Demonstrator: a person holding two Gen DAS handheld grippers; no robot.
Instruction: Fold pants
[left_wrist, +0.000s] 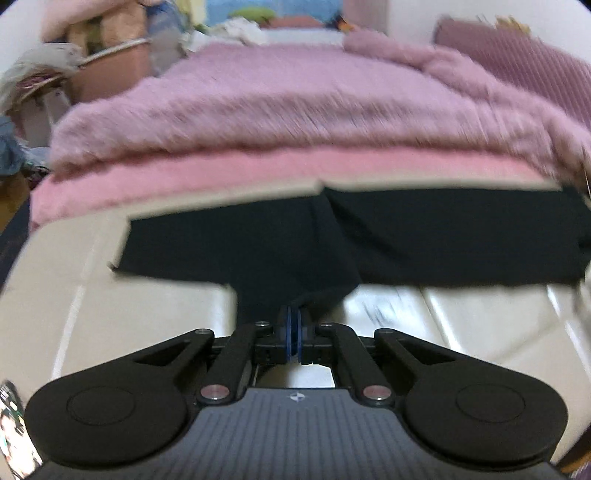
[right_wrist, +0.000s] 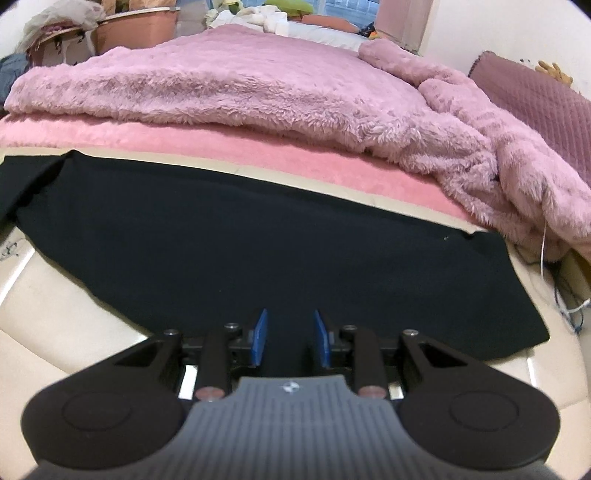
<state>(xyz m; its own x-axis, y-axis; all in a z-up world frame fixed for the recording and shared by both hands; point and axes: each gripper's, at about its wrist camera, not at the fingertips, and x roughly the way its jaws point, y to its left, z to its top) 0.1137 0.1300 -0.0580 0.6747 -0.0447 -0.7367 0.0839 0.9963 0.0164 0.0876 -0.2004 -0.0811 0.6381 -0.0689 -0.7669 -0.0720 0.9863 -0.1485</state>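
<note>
Left hand-held gripper (left_wrist: 294, 325) pinches black pants (left_wrist: 369, 236); right hand-held gripper (right_wrist: 290, 328) gapes above them.

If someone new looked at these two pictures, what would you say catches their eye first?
Most striking is the black pants spread across a cream surface in the foreground, dark against pale. Behind them lies a fluffy pink blanket, filling the upper half of both views. The left gripper is shut on a bunched bit of the pants, while the right gripper is open, its blue pads over the cloth.
</note>
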